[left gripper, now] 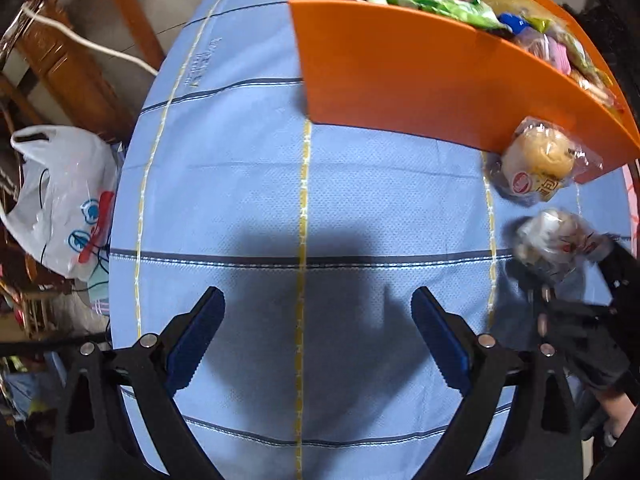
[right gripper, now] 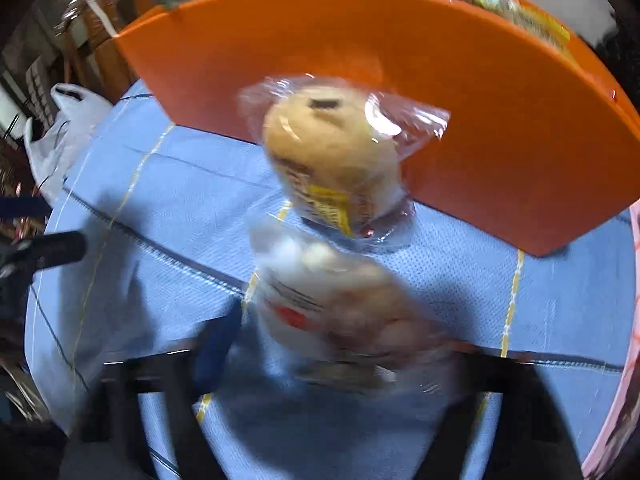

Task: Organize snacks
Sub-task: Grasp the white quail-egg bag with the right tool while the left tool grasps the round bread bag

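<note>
A lived-in home: ahead of the tool a blue checked tablecloth, to its left wooden furniture and a plastic shopping bag

The box was plain orange, the cloth on the worktop was light blue with dark and yellow lines, and the wrapped bun was golden brown.

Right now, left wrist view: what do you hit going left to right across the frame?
White plastic bag → blue tablecloth → orange box → wrapped bun against the box → right gripper holding a second wrapped snack.
</note>
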A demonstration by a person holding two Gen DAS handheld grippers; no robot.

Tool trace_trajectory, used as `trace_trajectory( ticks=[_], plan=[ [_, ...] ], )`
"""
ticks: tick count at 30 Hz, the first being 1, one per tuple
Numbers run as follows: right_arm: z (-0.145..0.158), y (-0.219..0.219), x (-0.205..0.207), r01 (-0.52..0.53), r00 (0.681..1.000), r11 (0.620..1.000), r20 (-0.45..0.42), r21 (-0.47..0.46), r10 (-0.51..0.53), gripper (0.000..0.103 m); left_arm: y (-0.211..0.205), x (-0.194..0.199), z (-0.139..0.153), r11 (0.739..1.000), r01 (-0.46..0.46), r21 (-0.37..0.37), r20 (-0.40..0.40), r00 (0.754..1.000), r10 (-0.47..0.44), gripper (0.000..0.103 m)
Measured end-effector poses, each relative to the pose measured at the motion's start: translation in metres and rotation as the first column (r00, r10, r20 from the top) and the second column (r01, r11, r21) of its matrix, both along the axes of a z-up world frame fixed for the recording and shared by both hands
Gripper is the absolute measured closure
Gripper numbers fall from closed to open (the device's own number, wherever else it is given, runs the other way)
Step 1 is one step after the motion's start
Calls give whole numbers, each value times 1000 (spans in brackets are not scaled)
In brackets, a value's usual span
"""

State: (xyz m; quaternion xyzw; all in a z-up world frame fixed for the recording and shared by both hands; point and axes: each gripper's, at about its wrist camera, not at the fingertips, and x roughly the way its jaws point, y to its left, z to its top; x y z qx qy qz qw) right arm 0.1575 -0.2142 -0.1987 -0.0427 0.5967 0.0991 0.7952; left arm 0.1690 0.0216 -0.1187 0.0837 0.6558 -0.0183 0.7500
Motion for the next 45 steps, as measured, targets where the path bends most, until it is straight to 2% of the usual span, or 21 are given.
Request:
trace_trajectory(
  ticks=[1,2,4,6,8,10,13,16,21,27,29,30,34,38,39,40,42,43,45],
  plan=[
    [5,-4,-1,30,1000,999,3,15,-30,54,0,-1,3,1000,-4,-9,10,1000,4,11],
    [9,-8,-4,50,999,998,1,29,-50,56,-1,-1,5,1000,-3,-17,17,1000,3,11],
    [19,-23,-12,99,995,991,1,91,-100,57,-9,1,8,999,2,-34,23,1000,-1,11],
    [27,-45,-24,162,987,971,-24,173,-160,57,-23,6,11,996,12,-89,32,999,-9,11],
    [30,-63,-38,205,979,956,-42,211,-201,57,-42,8,9,992,31,-122,33,999,-27,11],
    [31,-81,-51,256,967,935,-70,245,-246,56,-62,11,5,991,57,-125,36,998,-53,11],
    [30,-99,-72,301,954,919,-90,256,-287,55,-95,15,-6,992,94,-88,52,995,-90,11],
    [27,-107,-86,319,948,910,-106,264,-301,55,-114,19,-14,994,75,-85,71,995,-69,11],
    [24,-114,-96,319,947,912,-126,259,-296,54,-129,30,-23,991,-27,-134,72,997,37,11],
    [21,-116,-93,319,946,913,-146,254,-290,54,-143,38,-37,981,-68,-180,27,997,74,11],
    [20,-113,-91,308,949,916,-147,256,-278,54,-141,42,-37,974,-61,-220,32,997,70,34],
    [20,-113,-90,302,951,918,-147,259,-272,53,-140,43,-38,962,-47,-268,23,998,55,58],
    [25,-104,-80,268,962,928,-132,260,-241,54,-134,35,-32,969,31,-245,69,998,-15,65],
    [23,-95,-72,232,970,941,-128,247,-206,54,-111,18,-26,974,72,-215,94,994,-53,66],
    [20,-90,-69,227,971,943,-133,245,-199,52,-103,13,-25,976,71,-207,92,994,-53,66],
    [15,-85,-66,216,972,946,-144,241,-185,40,-90,7,-24,978,65,-199,90,995,-48,66],
    [6,-77,-62,204,974,959,-135,195,-180,31,-72,-1,-25,981,45,-190,81,996,-30,66],
    [2,-68,-60,176,981,973,-113,151,-160,31,-63,-4,-26,981,35,-189,78,997,-20,66],
    [-1,-55,-56,142,988,982,-76,128,-133,31,-50,-9,-27,984,25,-178,78,997,-11,66]
  ],
)
